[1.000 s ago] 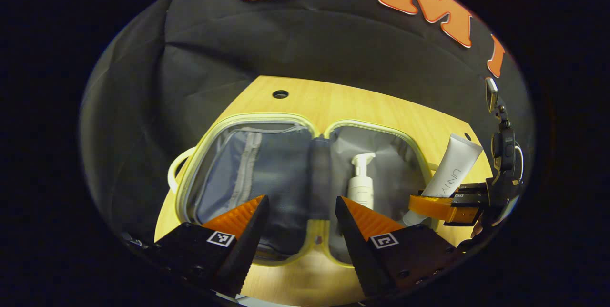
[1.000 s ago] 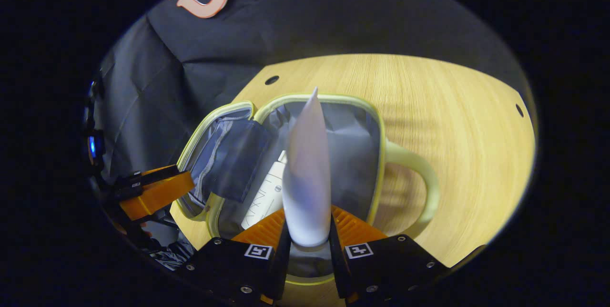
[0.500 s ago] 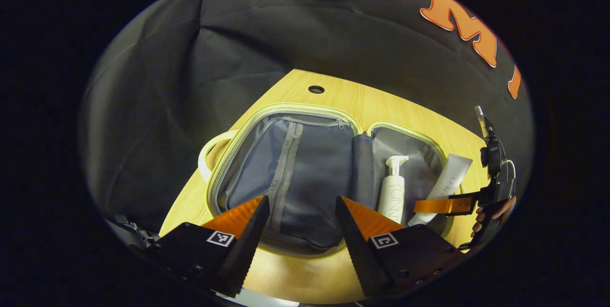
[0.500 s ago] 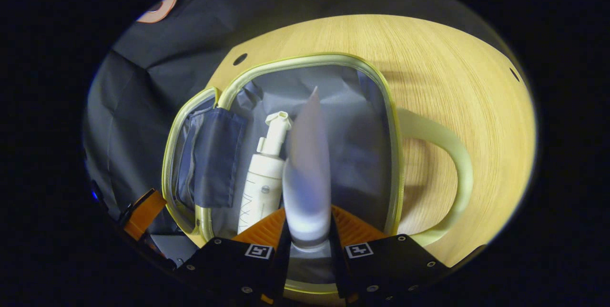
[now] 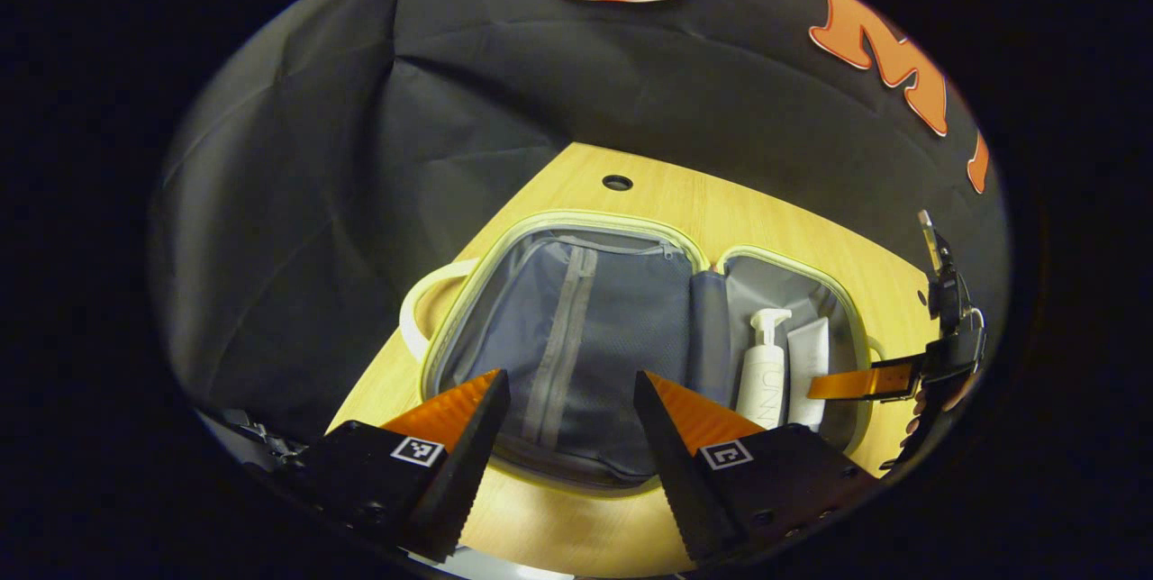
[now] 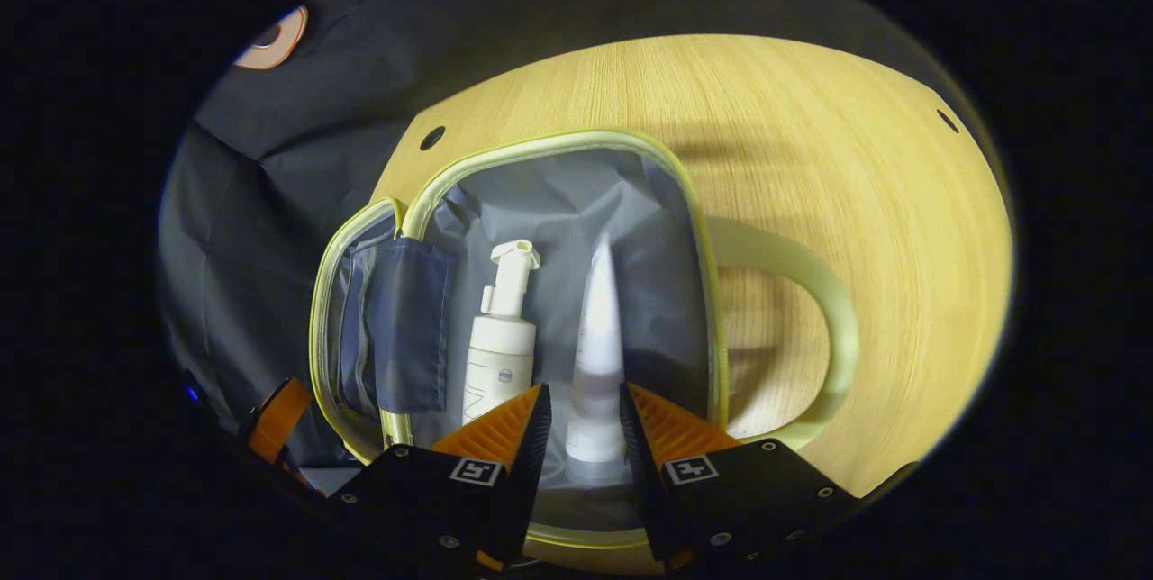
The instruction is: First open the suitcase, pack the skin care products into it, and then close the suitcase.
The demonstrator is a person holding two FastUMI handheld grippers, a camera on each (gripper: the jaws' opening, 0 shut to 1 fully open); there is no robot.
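Observation:
The pale yellow suitcase lies open flat on the wooden table, its grey lining showing. In its right half a white pump bottle lies beside a white tube. The bottle and tube also appear in the left gripper view. My right gripper hangs over the tube's cap end, its fingers parted a little wider than the tube and not pressing it. My left gripper is open and empty above the near rim of the zipped mesh half.
The table has bare wood to the right of the case, with small holes near its edges. The case's looped handles stick out on both sides. The black cloth wall stands behind. The left gripper's finger shows at lower left.
The right gripper lowered the tube into the case's right half beside the pump bottle and let go of it. The left gripper drifted left along the case's near side.

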